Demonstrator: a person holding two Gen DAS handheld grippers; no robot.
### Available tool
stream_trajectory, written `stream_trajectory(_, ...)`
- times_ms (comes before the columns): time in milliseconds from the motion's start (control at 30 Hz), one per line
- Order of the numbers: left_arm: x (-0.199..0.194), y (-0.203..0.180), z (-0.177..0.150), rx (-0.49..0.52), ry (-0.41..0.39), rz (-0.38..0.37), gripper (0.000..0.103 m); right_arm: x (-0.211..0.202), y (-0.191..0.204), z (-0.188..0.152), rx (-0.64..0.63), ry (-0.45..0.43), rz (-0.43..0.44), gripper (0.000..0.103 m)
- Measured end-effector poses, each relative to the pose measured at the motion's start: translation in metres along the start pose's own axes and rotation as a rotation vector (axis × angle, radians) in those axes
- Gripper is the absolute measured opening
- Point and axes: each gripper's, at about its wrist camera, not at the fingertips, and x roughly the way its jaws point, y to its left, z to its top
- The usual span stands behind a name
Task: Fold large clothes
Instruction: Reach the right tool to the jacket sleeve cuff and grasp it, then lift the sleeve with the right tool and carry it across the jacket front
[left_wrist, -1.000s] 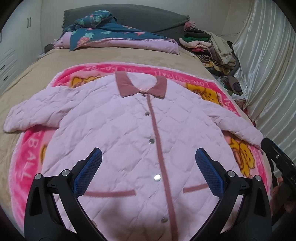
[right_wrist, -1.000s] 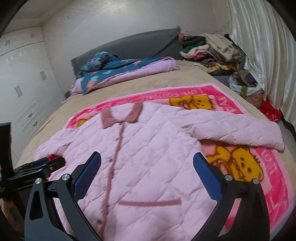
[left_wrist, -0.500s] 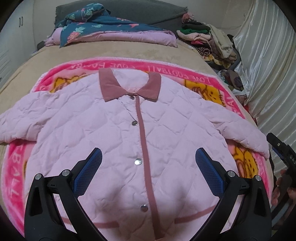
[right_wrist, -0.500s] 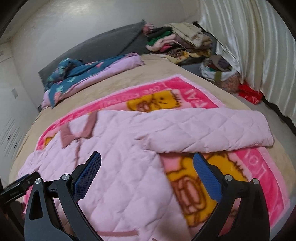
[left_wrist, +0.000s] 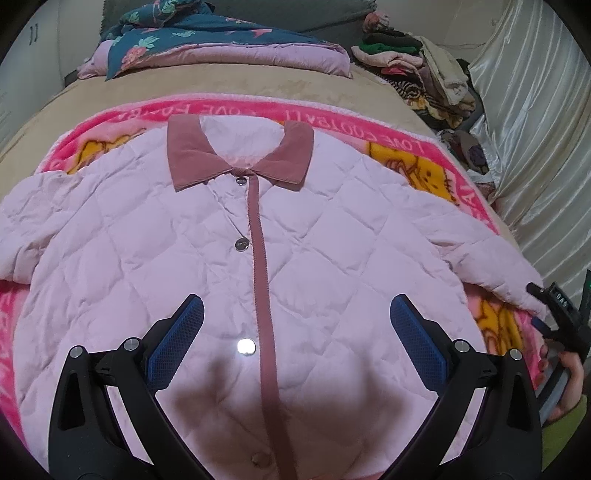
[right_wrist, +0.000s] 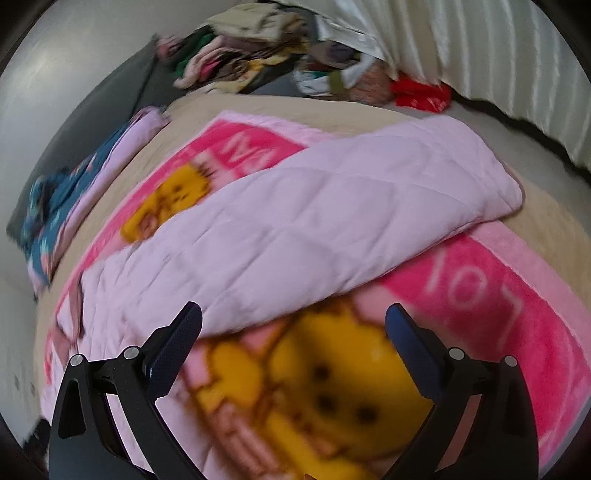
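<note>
Bedroom scene: a wide bed (left_wrist: 240, 88) with a tan cover fills both views, and a bright pink blanket (left_wrist: 436, 162) with yellow cartoon bears is spread across it. On the blanket lies a pale pink quilted jacket (left_wrist: 332, 240), front up and snapped closed, its dusty-rose collar (left_wrist: 236, 155) toward the far end of the bed and both sleeves stretched out to left and right. Folded bedding (left_wrist: 221, 48) in teal and pink sits at the far end; a heap of clothes (left_wrist: 413, 70) is piled at the far right beside a shiny white curtain (left_wrist: 535, 122).

From the left wrist view, the left gripper (left_wrist: 295, 321) hovers over the jacket's lower front, jaws spread wide and empty, with the rose button placket running between the blue pads. At the right edge a person's hand (left_wrist: 565, 376) in a green sleeve holds the other tool near the right sleeve's cuff.

The right wrist view is blurred. The right gripper (right_wrist: 293, 332) is likewise wide open and grips nothing; the right sleeve (right_wrist: 332, 221) lies just beyond its tips, a yellow bear below the jaws
</note>
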Motion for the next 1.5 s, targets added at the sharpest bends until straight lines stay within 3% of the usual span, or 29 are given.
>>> stream_trajectory(367,0.013,0.005,0.005,-0.023,0.028,0.017,0.095,0.036,-0.094,0.042,0.364,-0.022,0.022,0.099)
stream_trajectory(500,0.008,0.006,0.009,-0.033,0.019,0.032,0.095,0.038,-0.109,0.05,0.438,-0.072,0.039,0.095)
stream_trajectory(600,0.003,0.008,0.01,-0.047,0.021,0.051,0.095,0.041,-0.118,0.054,0.463,-0.079,0.023,0.079)
stream_trajectory(633,0.001,0.009,0.011,-0.05,0.021,0.052,0.095,0.04,-0.121,0.055,0.462,-0.083,0.013,0.064)
stream_trajectory(767,-0.012,0.013,0.014,-0.048,0.005,0.042,0.095,0.028,-0.116,0.064,0.37,-0.111,0.043,0.028)
stream_trajectory(867,-0.023,0.015,0.015,-0.031,-0.019,0.039,0.095,0.003,-0.089,0.071,0.234,-0.179,0.058,0.019)
stream_trajectory(1200,-0.045,0.052,0.025,-0.083,-0.059,0.054,0.095,-0.081,0.042,0.077,-0.156,-0.351,0.153,0.016)
stream_trajectory(1500,-0.071,0.109,0.034,-0.168,-0.091,0.084,0.095,-0.122,0.15,0.06,-0.354,-0.413,0.242,0.015)
